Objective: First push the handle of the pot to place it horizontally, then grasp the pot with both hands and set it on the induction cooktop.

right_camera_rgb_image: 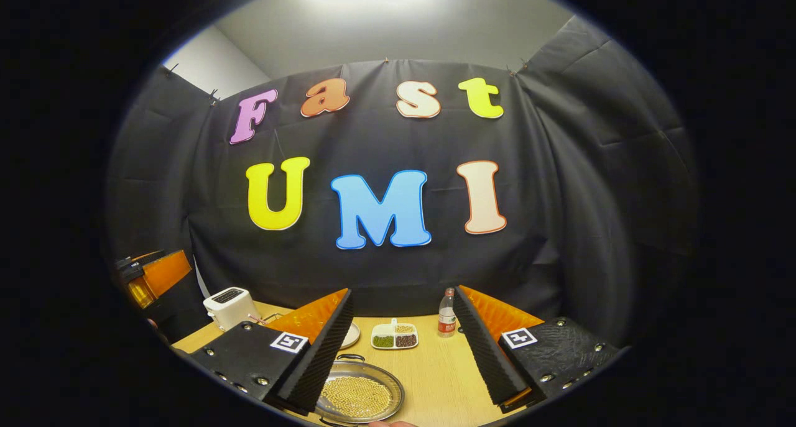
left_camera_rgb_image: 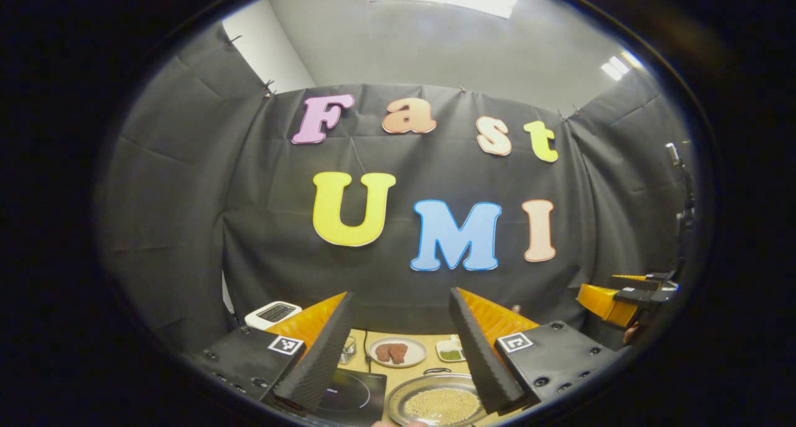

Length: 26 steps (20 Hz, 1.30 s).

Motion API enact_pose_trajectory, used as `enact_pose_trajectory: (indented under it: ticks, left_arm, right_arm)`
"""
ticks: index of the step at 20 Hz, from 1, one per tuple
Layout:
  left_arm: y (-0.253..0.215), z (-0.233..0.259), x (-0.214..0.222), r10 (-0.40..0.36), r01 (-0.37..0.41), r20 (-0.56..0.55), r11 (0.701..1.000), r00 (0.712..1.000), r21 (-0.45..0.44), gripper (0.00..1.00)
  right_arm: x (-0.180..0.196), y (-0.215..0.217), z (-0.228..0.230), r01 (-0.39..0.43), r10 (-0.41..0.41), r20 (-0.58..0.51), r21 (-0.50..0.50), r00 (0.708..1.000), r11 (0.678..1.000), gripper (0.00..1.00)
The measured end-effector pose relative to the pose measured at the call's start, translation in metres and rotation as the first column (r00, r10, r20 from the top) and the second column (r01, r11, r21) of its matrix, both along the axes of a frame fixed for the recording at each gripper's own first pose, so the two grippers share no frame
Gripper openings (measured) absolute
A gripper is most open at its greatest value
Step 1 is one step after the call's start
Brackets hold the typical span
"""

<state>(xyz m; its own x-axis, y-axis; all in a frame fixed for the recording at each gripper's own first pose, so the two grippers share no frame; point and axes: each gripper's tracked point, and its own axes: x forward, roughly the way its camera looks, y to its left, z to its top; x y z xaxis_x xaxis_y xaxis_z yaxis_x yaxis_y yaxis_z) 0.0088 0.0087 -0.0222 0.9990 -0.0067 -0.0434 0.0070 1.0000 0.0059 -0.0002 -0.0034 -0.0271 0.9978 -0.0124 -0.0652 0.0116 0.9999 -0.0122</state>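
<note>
On pale wooden tabletop (right_camera_rgb_image: 435, 377), booth w/ black cloth wall:

- Round shallow metal pot (left_camera_rgb_image: 435, 405), filled w/ small yellowish beads or grains; sits on table just right of cooktop in left gripper view, not on it. Small loop handle at far rim. In right gripper view same pot (right_camera_rgb_image: 359, 394) lies low centre-left, partly behind a finger.
- Black flat induction cooktop (left_camera_rgb_image: 351, 393) w/ ring marking, touching or nearly touching pot's left edge; cannot tell which.
- Round white plate w/ two brown meat-like pieces (left_camera_rgb_image: 397, 351), behind pot.
- White divided dish w/ green, dark and pale beans (right_camera_rgb_image: 394, 336), mid-table.
- Clear plastic bottle w/ red label (right_camera_rgb_image: 446, 318), upright, near dish on its right.
- White boxy toaster (right_camera_rgb_image: 229, 306), far left corner of table.
- Left gripper (left_camera_rgb_image: 401, 352): fingers spread wide, nothing held, raised above table over cooktop/pot area.
- Right gripper (right_camera_rgb_image: 401, 352): fingers spread wide, nothing held, raised above pot/table. Also seen at right edge of left gripper view.
</note>
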Motion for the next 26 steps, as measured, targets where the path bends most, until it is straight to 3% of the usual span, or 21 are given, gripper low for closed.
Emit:
enact_pose_trajectory:
  ticks: [5, 6, 7, 8, 9, 10, 13, 14, 17, 18, 21, 26]
  left_arm:
    - [0.008, -0.010, -0.001, 0.003, -0.003, -0.021, 1.000, 1.000, 0.002, 0.98]
    - [0.010, -0.010, -0.001, 0.006, -0.006, -0.021, 1.000, 1.000, 0.007, 0.99]
    - [0.013, -0.012, -0.002, 0.009, -0.008, -0.021, 1.000, 1.000, 0.011, 0.97]
    - [0.015, -0.012, -0.004, 0.010, -0.010, -0.022, 1.000, 1.000, 0.012, 0.98]
    - [0.017, -0.014, -0.004, 0.014, -0.014, -0.024, 1.000, 1.000, 0.013, 0.97]
    - [0.020, -0.015, -0.004, 0.017, -0.017, -0.026, 1.000, 1.000, 0.013, 0.97]
    - [0.027, -0.018, -0.008, 0.026, -0.026, -0.032, 1.000, 0.999, 0.010, 0.97]
    - [0.028, -0.017, -0.008, 0.030, -0.030, -0.034, 0.999, 0.999, 0.012, 0.97]
    - [0.036, -0.018, -0.011, 0.039, -0.038, -0.031, 0.999, 0.999, 0.019, 0.99]
    - [0.038, -0.018, -0.012, 0.043, -0.042, -0.032, 0.999, 0.999, 0.022, 0.97]
    - [0.047, -0.019, -0.016, 0.055, -0.054, -0.032, 0.998, 0.998, 0.023, 0.97]
    - [0.062, -0.026, -0.019, 0.067, -0.066, -0.046, 0.998, 0.997, 0.017, 0.99]
  right_arm:
    - [0.001, 0.018, -0.037, -0.038, 0.040, -0.103, 0.016, 0.994, 0.999, 0.93]
    - [-0.002, 0.022, -0.044, -0.044, 0.046, -0.127, 0.016, 0.991, 0.999, 0.74]
    - [-0.003, 0.021, -0.051, -0.039, 0.040, -0.147, 0.011, 0.988, 0.999, 0.73]
    - [-0.003, 0.024, -0.059, -0.051, 0.053, -0.166, 0.016, 0.985, 0.999, 0.57]
    - [-0.004, 0.028, -0.068, -0.047, 0.049, -0.187, 0.017, 0.981, 0.999, 0.47]
    - [-0.003, 0.031, -0.076, -0.063, 0.067, -0.209, 0.027, 0.976, 0.998, 0.28]
    - [-0.009, 0.047, -0.107, -0.121, 0.122, -0.302, 0.022, 0.945, 0.992, 0.23]
    - [-0.010, 0.051, -0.127, -0.143, 0.147, -0.340, 0.035, 0.929, 0.989, 0.01]
    - [-0.021, 0.071, -0.156, -0.186, 0.208, -0.455, 0.093, 0.866, 0.978, 0.07]
    - [-0.022, 0.074, -0.170, -0.198, 0.227, -0.481, 0.112, 0.847, 0.974, 0.01]
    - [-0.032, 0.088, -0.189, -0.215, 0.251, -0.561, 0.130, 0.789, 0.968, 0.01]
    - [-0.056, 0.107, -0.245, -0.193, 0.297, -0.714, 0.226, 0.633, 0.955, 0.01]
